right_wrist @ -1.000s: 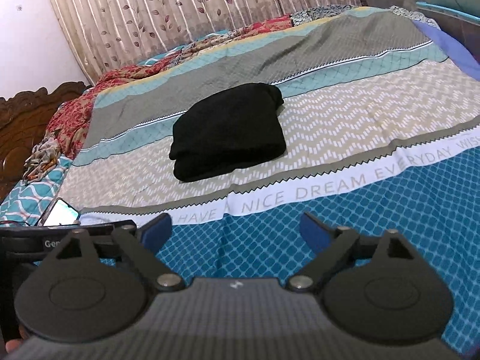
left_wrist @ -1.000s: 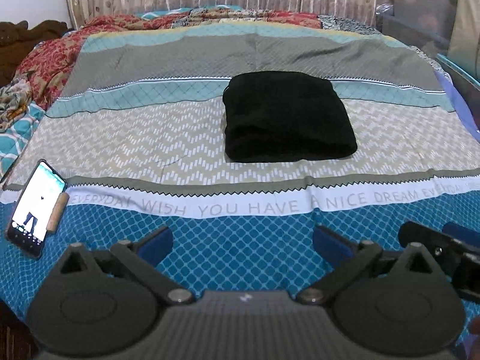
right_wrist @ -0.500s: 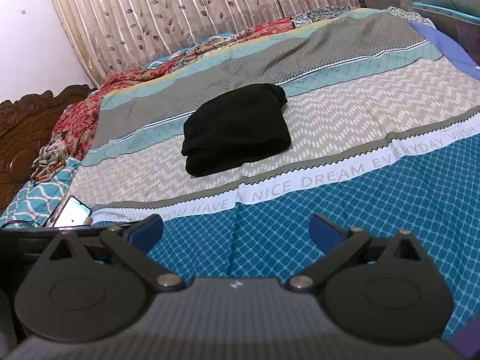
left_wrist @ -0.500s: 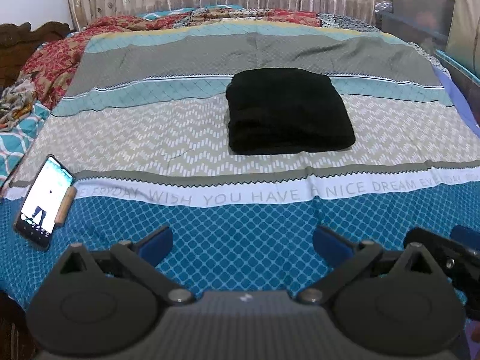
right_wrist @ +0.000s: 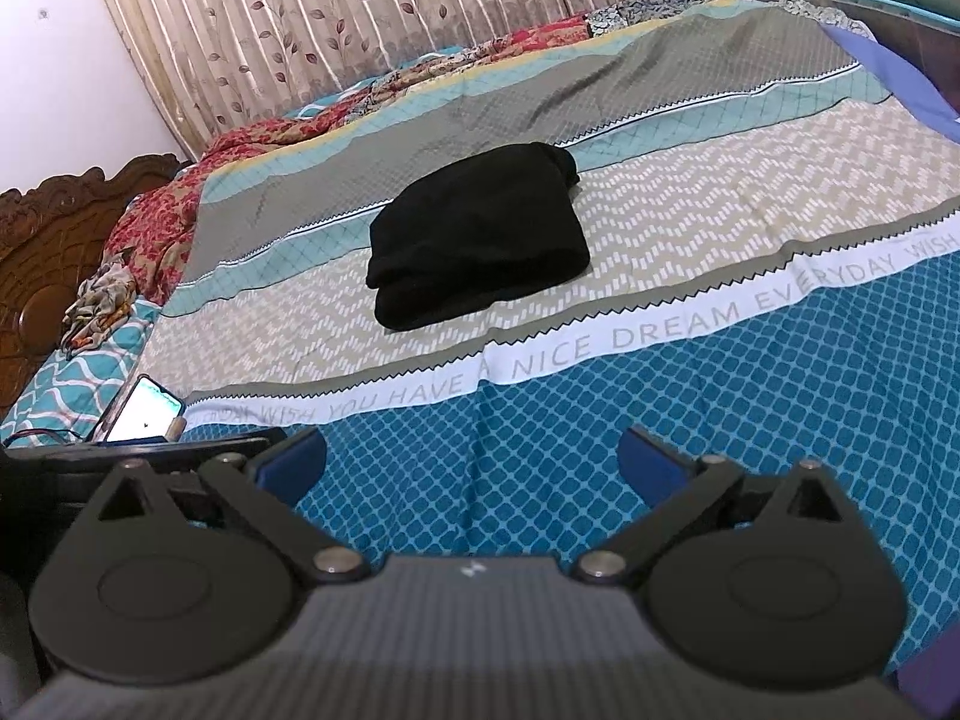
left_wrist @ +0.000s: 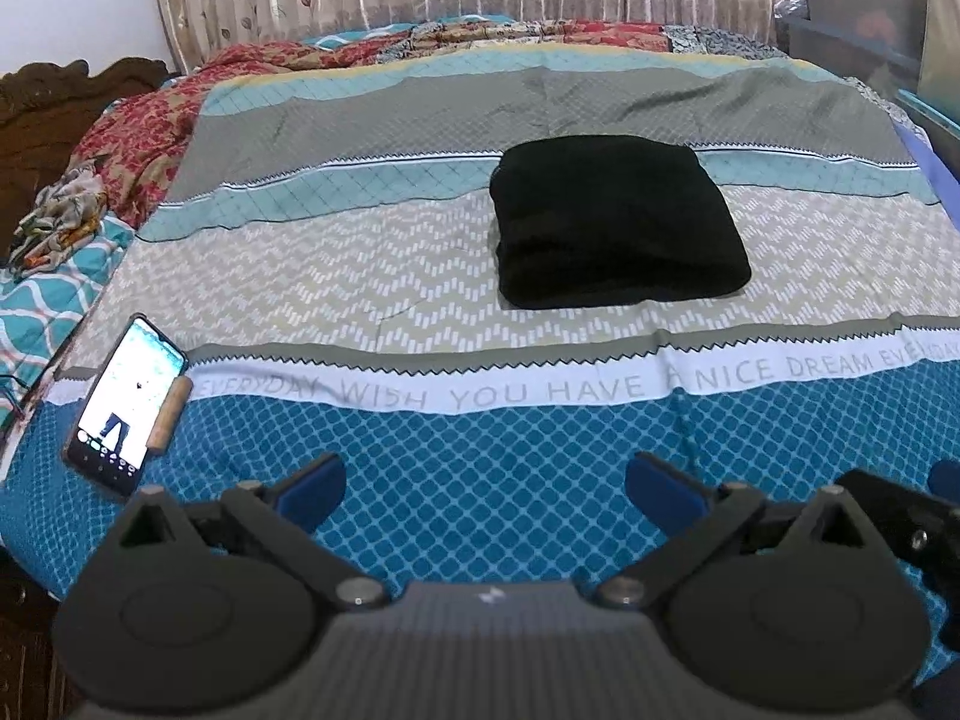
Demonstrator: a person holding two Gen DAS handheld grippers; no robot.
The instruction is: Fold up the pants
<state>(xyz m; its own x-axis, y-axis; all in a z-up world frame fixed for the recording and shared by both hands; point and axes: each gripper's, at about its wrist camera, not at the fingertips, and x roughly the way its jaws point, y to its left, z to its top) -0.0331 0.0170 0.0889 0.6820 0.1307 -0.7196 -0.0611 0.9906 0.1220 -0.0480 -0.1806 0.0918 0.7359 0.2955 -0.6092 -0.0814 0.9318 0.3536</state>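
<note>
The black fabric pants point(left_wrist: 618, 228) lie folded into a compact, thick rectangle on the beige zigzag band of the striped bedsheet point(left_wrist: 360, 276), in the middle of the bed and well apart from both grippers. The left gripper point(left_wrist: 485, 495) hangs over the blue diamond-patterned band at the near edge, its blue-padded fingers point(left_wrist: 312, 489) spread wide with nothing between them. The right gripper point(right_wrist: 471, 468) is likewise spread wide and empty. A lit black smartphone point(left_wrist: 126, 399) lies at the sheet's left edge, near the left gripper.
</note>
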